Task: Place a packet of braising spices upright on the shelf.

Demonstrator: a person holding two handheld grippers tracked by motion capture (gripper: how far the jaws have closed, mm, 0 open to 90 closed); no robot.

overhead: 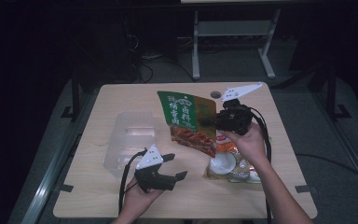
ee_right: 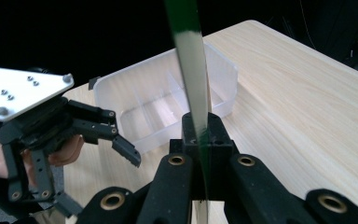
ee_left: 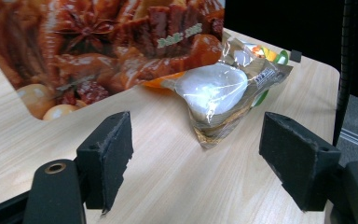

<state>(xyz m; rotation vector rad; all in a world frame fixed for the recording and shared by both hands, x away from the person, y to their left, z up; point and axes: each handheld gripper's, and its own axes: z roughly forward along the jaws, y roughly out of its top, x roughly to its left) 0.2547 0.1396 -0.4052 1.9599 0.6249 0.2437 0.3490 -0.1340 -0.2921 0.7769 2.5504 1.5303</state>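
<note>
Right now the right gripper pinches the green seasoning pouch edge-on above the table, the left gripper gapes empty, so the thin pouch could slip before reaching the clear bin.

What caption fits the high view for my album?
Right gripper lifts a green food pouch; open left gripper waits.

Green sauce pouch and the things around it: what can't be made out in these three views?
- Green sauce pouch, right tool view: edge-on, so its print is unreadable; left tool view cuts off its top.
- Clear food packet, high view: partly behind the right hand and pouch; label too small.
- Clear plastic bin, high view: dim, dividers hard to count.
- Right tool, high view: pads too dark.
</note>
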